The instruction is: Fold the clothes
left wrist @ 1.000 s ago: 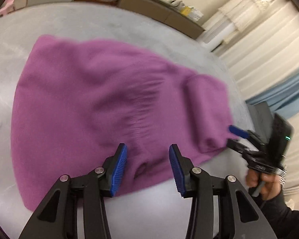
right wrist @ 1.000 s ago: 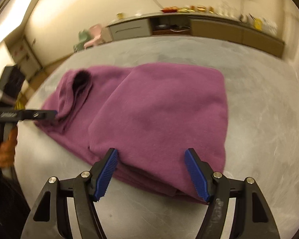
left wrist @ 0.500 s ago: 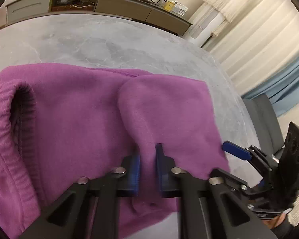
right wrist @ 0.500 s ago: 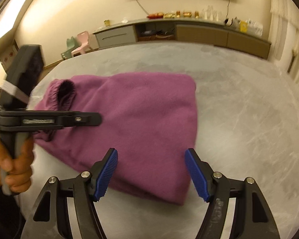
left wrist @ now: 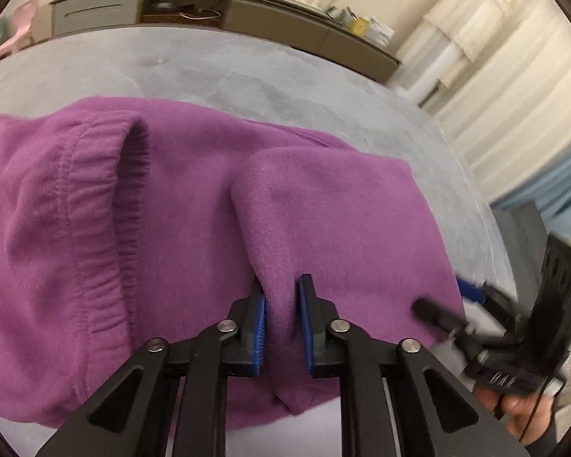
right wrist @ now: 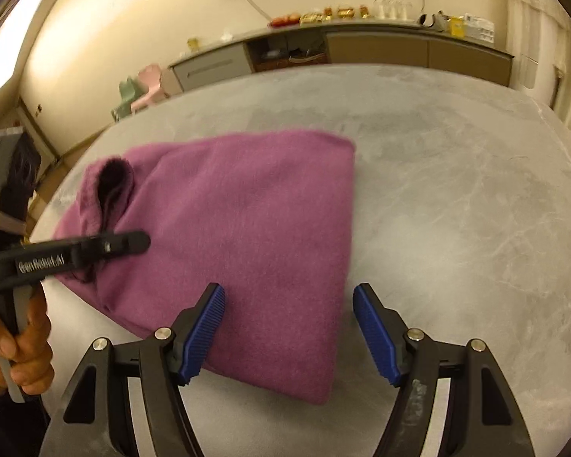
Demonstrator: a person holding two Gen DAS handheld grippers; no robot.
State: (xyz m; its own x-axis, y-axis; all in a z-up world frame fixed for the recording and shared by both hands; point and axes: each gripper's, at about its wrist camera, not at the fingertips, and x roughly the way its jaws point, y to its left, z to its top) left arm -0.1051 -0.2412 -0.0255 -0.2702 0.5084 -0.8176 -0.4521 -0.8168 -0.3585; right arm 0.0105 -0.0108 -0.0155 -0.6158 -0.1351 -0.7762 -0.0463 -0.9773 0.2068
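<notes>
A second ago my left claw hung open over the spread purple garment; now it is clamped on a raised fold near the near edge, and the elastic cuff fills the left of its view. My right claw, wide open throughout, has drawn back from the garment's near edge, so more grey worktop shows around it. My left claw has pushed further over the cloth in the right view.

purple garment, grey marbled table, blue-padded tongs.
</notes>
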